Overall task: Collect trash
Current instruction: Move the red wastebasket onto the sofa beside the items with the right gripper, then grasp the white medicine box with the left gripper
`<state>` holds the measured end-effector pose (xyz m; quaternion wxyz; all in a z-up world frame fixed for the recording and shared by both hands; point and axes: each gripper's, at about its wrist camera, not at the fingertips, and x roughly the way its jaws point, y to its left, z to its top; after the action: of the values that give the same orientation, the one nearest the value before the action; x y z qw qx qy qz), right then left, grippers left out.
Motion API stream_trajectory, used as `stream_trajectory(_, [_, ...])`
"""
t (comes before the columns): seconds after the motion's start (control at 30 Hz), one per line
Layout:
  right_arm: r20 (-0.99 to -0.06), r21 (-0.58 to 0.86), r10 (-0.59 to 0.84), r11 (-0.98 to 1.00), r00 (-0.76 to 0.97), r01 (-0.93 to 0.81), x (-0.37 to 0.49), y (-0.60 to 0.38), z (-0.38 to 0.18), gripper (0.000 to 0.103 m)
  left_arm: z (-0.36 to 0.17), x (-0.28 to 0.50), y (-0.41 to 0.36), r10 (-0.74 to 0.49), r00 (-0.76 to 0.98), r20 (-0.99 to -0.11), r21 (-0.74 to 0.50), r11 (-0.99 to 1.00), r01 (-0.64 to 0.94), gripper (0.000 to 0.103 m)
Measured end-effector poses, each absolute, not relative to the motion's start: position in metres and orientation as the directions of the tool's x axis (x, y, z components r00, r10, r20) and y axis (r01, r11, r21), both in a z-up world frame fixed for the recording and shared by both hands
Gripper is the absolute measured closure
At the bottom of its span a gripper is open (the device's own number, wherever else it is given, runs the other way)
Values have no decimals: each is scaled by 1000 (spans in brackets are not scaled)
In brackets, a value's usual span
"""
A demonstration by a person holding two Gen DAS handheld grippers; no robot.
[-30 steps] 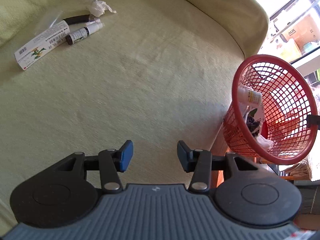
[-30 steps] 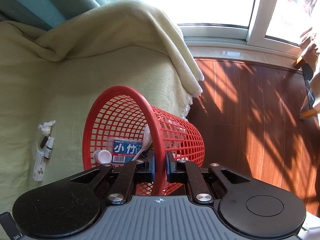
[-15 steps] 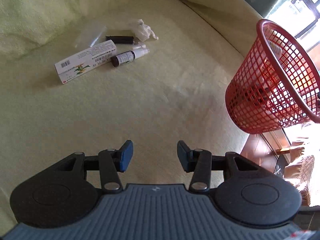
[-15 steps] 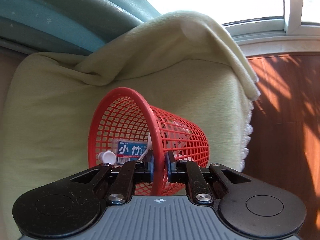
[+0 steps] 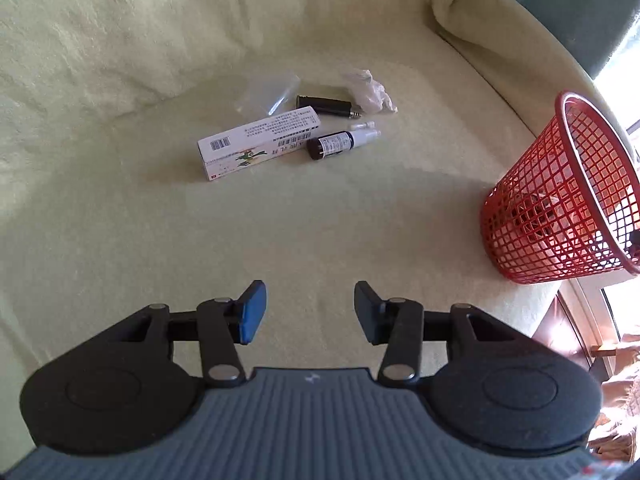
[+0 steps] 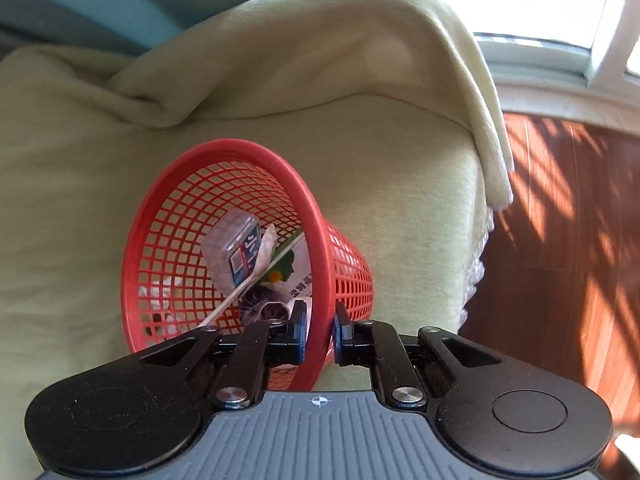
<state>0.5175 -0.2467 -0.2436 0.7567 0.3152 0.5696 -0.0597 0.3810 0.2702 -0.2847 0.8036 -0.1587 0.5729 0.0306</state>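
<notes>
The right gripper's fingers are clamped on the near rim of the red basket, one pad inside the mesh and one outside; the left gripper's fingers stand wide apart with nothing between them, hovering over bare blanket.

The basket sits on the blanket near the couch's edge, tilted toward the right wrist camera, and already holds a plastic packet, a printed card and some dark crumpled stuff. The trash not yet collected lies in a small cluster well ahead of the left gripper: a white box, a small dark bottle just beside its right end, a black cap-like tube behind that, a crumpled wrapper and a clear bag that is hard to make out.

The step in hand looks like a reach for the next piece. The bottle is round and may roll, so close across its body rather than along it — the box is easier, pinched across its narrow width. Keep the basket steady and its mouth turned toward the cluster to shorten the carry.
</notes>
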Motion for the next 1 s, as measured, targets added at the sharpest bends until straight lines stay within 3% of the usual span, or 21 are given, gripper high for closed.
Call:
stream_trajectory(0.27, [-942, 254, 176, 931, 286, 261, 534, -230, -244, 92, -271, 382, 241, -127, 379, -917, -236, 937, -256, 61])
stream_trajectory(0.63, [-958, 172, 117, 965, 263, 199, 564, -204, -240, 92, -281, 398, 249, -117, 366, -923, -211, 950, -229, 61])
stream_trajectory(0.83, [-956, 169, 108, 963, 273, 208, 564, -208, -241, 92, -295, 430, 265, -103, 366, -925, -159, 980, -124, 61])
stream_trajectory(1.0, [-954, 179, 110, 956, 280, 233, 566, -209, -236, 93, -319, 467, 276, -53, 361, -931, -47, 999, 25, 60])
